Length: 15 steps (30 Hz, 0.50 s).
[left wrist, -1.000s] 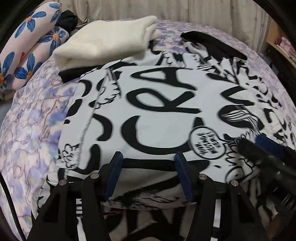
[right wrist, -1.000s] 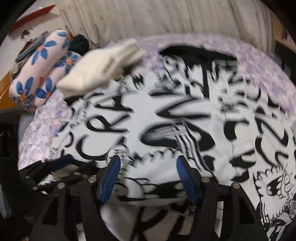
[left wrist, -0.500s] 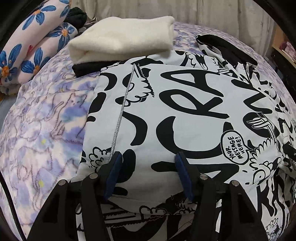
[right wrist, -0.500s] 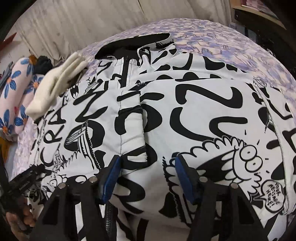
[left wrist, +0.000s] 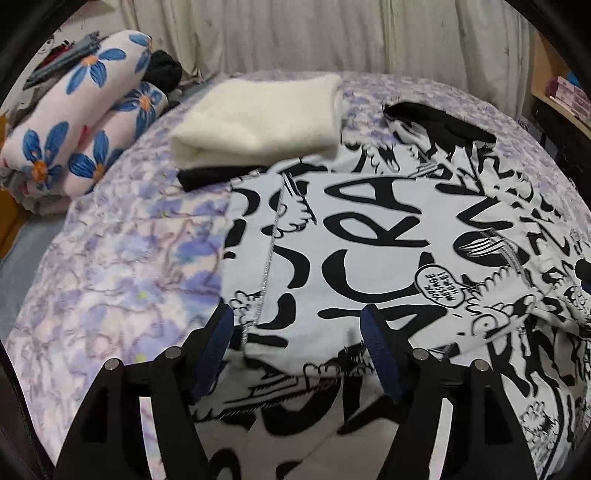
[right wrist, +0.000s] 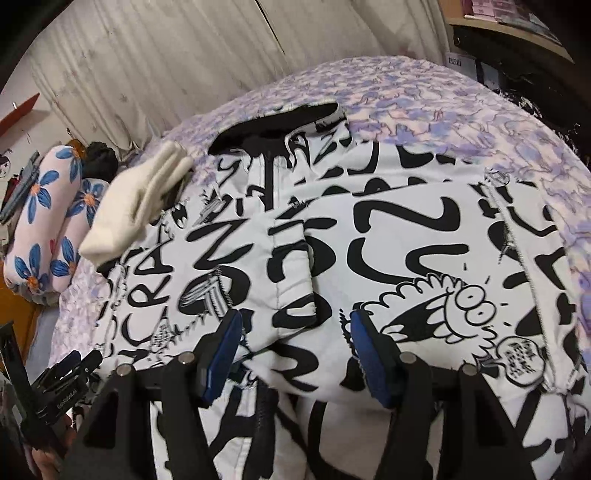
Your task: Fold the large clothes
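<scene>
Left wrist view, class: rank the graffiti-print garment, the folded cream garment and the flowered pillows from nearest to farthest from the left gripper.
1. Graffiti-print garment, directly under the left gripper, whose jaws are opening.
2. Folded cream garment, beyond it, centre.
3. Flowered pillows, far left corner.

- Purple floral bedspread (left wrist: pixel 122 280): lying across the whole bed, serving as landmark.
- Folded cream blanket (left wrist: pixel 258 118): sitting on the bedspread toward its far side, resting on a black folded item (left wrist: pixel 207 177).
- Blue-flower rolled bedding (left wrist: pixel 74 129): lying just off the bedspread's far left edge.
- Pale curtain (left wrist: pixel 314 33): hanging behind the bedspread.
- Wooden shelf (right wrist: pixel 509 26): standing beyond the bedspread's far right corner.
</scene>
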### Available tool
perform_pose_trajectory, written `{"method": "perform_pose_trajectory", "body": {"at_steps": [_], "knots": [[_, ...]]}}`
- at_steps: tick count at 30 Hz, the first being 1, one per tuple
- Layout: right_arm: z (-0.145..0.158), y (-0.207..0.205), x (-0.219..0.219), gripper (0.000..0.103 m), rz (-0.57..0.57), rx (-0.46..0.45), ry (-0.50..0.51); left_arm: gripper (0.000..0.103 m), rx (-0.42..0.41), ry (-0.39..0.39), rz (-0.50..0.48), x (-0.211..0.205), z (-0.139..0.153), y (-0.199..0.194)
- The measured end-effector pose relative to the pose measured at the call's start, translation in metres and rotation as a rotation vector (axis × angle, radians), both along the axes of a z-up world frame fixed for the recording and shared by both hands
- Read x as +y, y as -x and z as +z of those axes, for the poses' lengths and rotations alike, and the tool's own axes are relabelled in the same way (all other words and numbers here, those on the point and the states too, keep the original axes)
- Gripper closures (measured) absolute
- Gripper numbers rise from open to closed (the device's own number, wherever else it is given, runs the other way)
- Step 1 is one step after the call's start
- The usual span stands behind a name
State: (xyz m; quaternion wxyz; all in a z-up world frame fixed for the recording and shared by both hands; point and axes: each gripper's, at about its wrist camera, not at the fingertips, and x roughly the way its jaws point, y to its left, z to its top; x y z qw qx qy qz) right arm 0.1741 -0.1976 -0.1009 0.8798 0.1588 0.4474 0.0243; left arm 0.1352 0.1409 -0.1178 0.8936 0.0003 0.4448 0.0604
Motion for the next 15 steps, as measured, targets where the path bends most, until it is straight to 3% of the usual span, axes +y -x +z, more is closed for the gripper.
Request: {"method": "perform_pose_trajectory", "body": {"at_steps": [15], "knots": [[0.065, 0.088, -0.007, 0.042, -0.006, -0.122, 0.015, 0.027, -0.102, 0.046, 0.014, 0.004, 0.075, 0.094]]}}
